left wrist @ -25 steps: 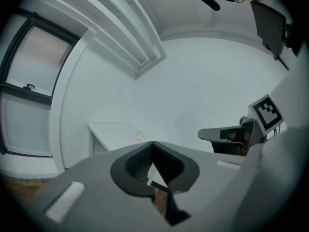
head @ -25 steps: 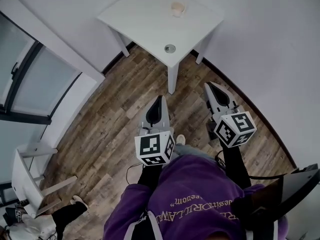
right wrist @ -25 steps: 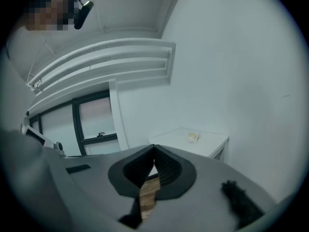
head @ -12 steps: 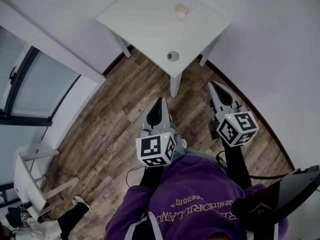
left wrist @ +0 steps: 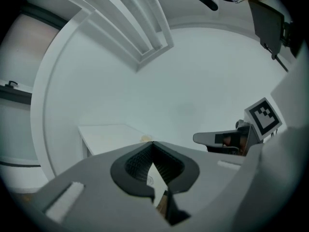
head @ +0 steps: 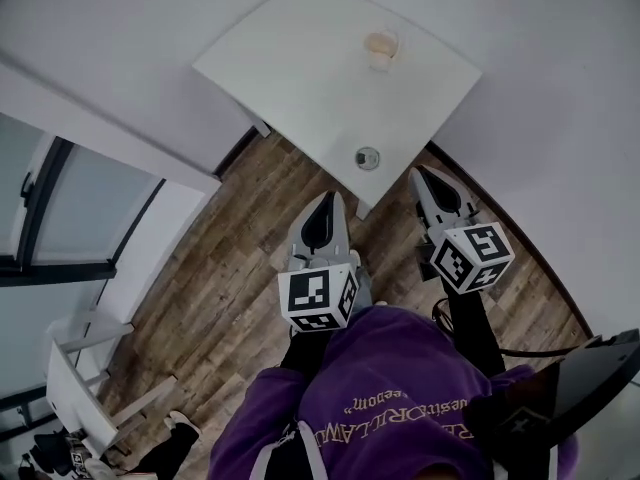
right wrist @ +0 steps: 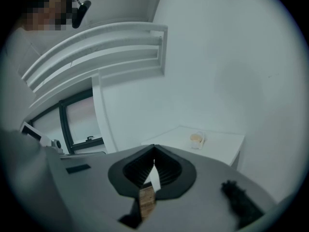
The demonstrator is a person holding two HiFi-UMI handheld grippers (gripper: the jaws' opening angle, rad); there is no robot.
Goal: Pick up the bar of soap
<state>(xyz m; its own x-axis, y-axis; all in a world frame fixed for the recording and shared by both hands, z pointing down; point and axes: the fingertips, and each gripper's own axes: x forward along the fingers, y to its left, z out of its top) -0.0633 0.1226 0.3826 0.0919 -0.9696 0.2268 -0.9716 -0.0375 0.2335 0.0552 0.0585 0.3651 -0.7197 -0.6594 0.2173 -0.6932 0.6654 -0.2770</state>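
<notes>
The bar of soap (head: 381, 46), pale tan on a small clear holder, lies at the far side of the white table (head: 300, 68). In the right gripper view the soap (right wrist: 196, 139) sits on the table (right wrist: 217, 146) ahead; in the left gripper view only a tan sliver of the soap (left wrist: 145, 138) shows above the jaws. My left gripper (head: 327, 199) hangs over the wooden floor just short of the table's near corner, jaws shut and empty. My right gripper (head: 422, 174) is beside that corner, its tips (right wrist: 154, 147) touching, nothing held.
A small round grey object (head: 368, 158) lies at the table's near corner. Wall runs along the right and behind the table. A window frame (head: 60, 218) and a white chair (head: 75, 388) stand at the left. A black object (head: 590, 368) sits at the lower right.
Both grippers have moved forward together toward the table, which now lies closer and larger in the head view. The jaws have stayed shut.
</notes>
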